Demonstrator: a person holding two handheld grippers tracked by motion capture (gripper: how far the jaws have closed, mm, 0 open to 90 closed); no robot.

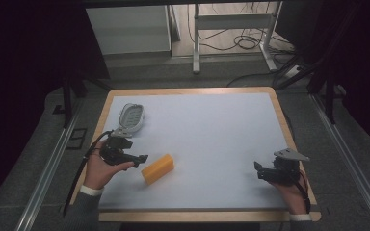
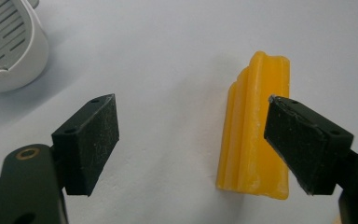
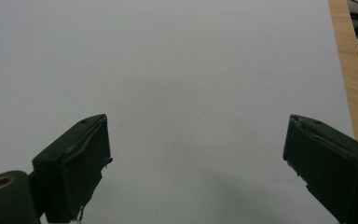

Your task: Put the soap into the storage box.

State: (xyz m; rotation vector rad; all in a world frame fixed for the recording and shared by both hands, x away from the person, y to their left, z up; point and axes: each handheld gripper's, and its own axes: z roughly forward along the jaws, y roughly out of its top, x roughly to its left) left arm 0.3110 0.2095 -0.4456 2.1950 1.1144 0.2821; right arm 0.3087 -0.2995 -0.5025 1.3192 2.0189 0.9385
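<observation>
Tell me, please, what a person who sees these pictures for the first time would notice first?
The eye goes first to the yellow soap bar, the one bright thing on the pale table, lying near the front left. The left gripper points at it with open jaws, not yet around it. Behind, near the table's left edge, lies a white slotted soap dish, while the right gripper waits open at the front right, over bare table.

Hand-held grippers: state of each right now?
Left hand-held gripper: open, holding nothing; yellow block lies by one jaw.
Right hand-held gripper: open, holding nothing, over the white table top.
</observation>
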